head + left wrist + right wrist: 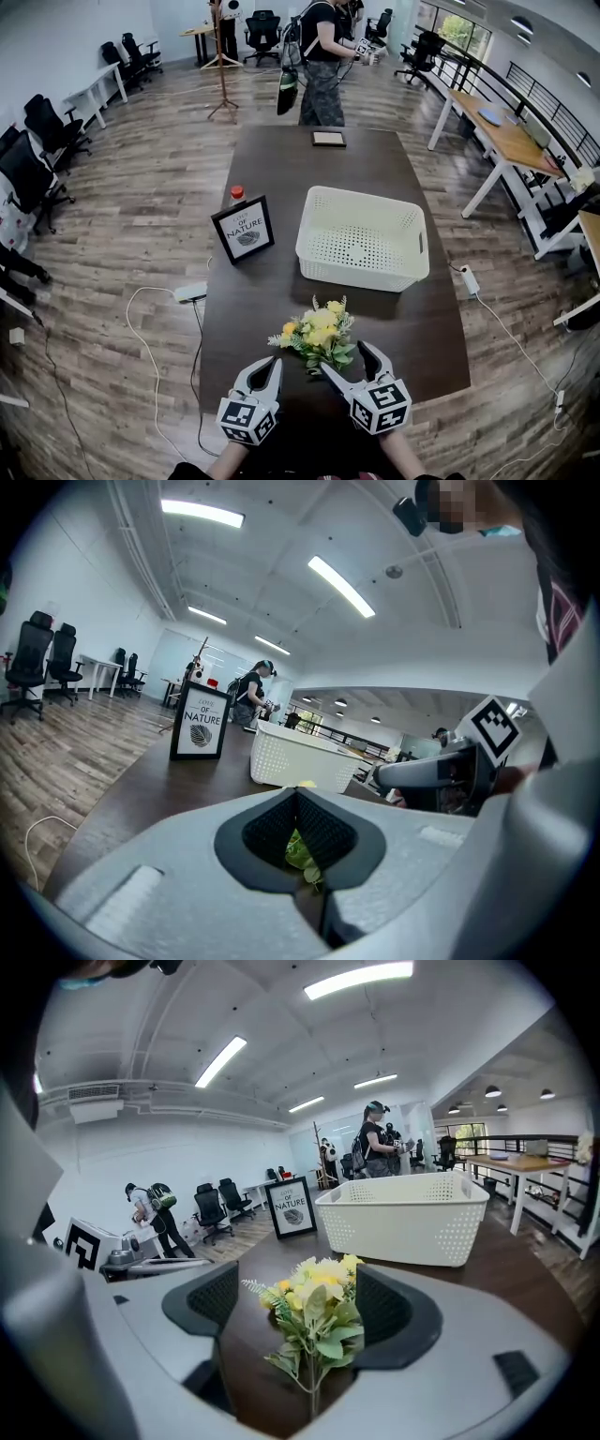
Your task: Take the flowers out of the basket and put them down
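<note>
A small bunch of yellow flowers with green leaves lies on the dark table, just in front of the empty white basket. My right gripper is open, its jaws on either side of the stem end. In the right gripper view the flowers fill the gap between the jaws of my right gripper, with the basket behind. My left gripper hovers left of the bunch, shut and holding nothing. In the left gripper view a green leaf shows past the jaws of my left gripper.
A framed "Nature" sign stands left of the basket, with a red-capped item behind it. A small dark frame lies at the table's far end, where a person stands. The near table edge is right under my grippers.
</note>
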`<action>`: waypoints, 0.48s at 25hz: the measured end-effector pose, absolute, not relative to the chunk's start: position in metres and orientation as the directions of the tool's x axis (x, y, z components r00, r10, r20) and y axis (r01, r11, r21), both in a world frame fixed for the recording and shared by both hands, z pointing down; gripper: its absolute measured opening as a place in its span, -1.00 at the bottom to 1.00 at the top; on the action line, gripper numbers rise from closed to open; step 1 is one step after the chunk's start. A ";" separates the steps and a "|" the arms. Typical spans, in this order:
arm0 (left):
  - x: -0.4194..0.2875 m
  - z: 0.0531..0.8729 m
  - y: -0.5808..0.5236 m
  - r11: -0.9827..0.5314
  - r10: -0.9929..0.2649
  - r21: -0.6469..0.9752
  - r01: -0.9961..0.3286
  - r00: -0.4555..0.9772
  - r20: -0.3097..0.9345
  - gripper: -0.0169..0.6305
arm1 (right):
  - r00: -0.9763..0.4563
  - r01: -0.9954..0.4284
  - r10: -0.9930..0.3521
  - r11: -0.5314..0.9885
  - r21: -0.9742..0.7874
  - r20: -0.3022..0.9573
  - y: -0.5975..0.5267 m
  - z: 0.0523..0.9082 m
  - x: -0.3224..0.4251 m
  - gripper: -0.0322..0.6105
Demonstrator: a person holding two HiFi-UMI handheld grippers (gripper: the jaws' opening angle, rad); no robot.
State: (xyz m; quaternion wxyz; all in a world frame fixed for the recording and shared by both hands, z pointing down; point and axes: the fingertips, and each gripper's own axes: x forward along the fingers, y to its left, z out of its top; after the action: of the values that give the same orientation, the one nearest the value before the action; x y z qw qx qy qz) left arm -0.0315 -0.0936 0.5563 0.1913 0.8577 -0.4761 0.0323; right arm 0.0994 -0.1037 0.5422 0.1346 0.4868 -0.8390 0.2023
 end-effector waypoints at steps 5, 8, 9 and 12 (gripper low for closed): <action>-0.032 0.556 -0.094 -0.478 -0.802 0.303 -0.824 0.550 0.231 -0.92 | -0.483 -0.876 -0.778 0.438 -0.203 0.403 -0.100 0.535 0.101 0.34; -0.029 0.555 -0.095 -0.485 -0.797 0.302 -0.820 0.557 0.232 -0.92 | -0.487 -0.873 -0.778 0.441 -0.207 0.396 -0.098 0.534 0.100 0.32; -0.028 0.554 -0.095 -0.488 -0.795 0.301 -0.819 0.560 0.233 -0.92 | -0.483 -0.876 -0.781 0.438 -0.205 0.396 -0.098 0.534 0.100 0.29; -0.028 0.550 -0.097 -0.491 -0.795 0.300 -0.818 0.561 0.229 -0.92 | -0.468 -0.883 -0.786 0.430 -0.186 0.403 -0.097 0.534 0.100 0.17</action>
State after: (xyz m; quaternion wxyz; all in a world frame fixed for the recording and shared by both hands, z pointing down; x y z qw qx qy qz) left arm -0.0281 -0.0968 0.5496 0.1898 0.8629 -0.4674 0.0299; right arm 0.1001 -0.0971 0.5344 0.1286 0.4993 -0.8359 0.1883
